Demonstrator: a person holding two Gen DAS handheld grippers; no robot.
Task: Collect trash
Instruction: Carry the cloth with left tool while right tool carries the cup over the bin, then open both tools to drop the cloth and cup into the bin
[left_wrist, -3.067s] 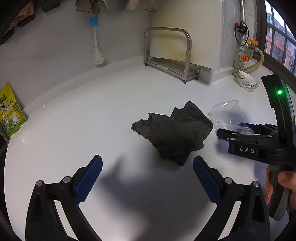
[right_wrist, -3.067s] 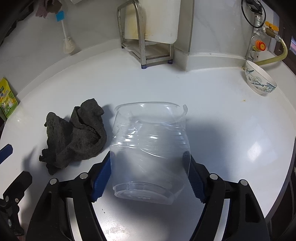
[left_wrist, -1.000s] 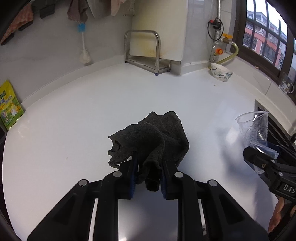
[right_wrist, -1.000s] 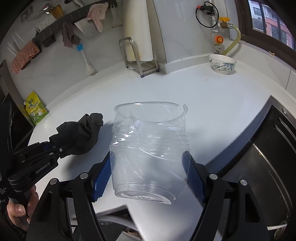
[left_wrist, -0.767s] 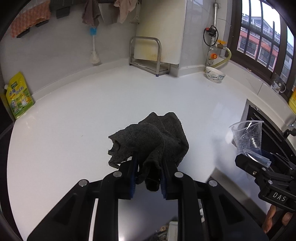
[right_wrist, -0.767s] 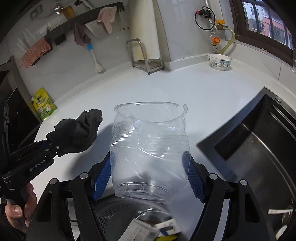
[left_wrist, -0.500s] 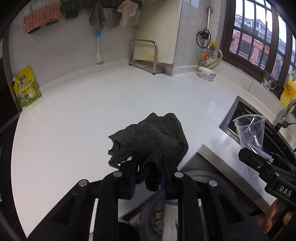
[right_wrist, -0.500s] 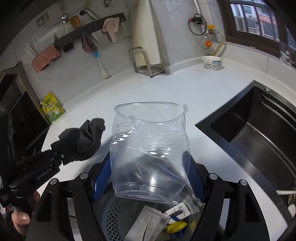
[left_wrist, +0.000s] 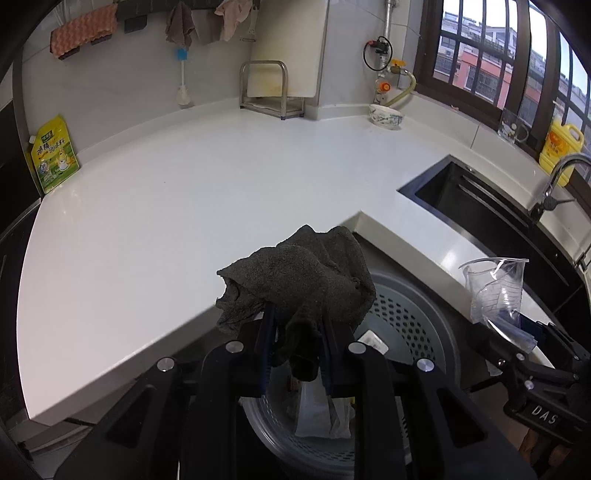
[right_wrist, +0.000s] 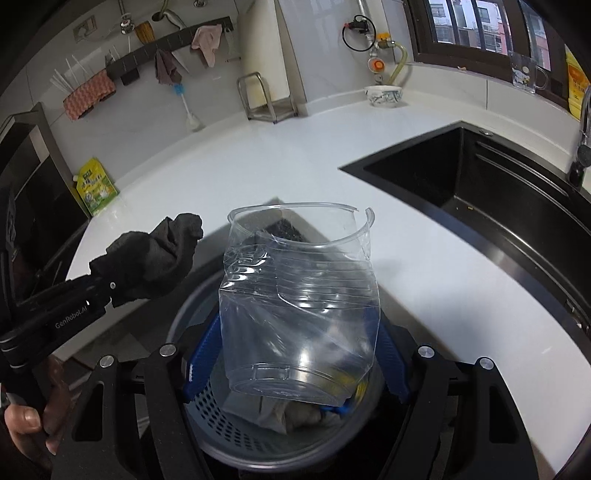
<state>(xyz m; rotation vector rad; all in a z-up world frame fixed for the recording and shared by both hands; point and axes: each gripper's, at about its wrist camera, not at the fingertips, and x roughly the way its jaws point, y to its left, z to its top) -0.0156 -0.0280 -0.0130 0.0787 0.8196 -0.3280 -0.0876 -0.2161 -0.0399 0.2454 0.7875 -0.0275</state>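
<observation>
Dark grey towelling cloth is clenched between the jaws of the left gripper, held above the perforated grey bin beside the white bench. The right gripper grasps a crumpled clear plastic cup, jaws wide, over the same bin.

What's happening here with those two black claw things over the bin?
A person is clearing a kitchen counter with a handheld gripper in each hand. The left gripper is clamped on a crumpled dark grey cloth; the right gripper holds a crushed clear plastic cup. Both hang over a grey perforated trash bin that already has rubbish in it. Nothing has been dropped yet.
</observation>
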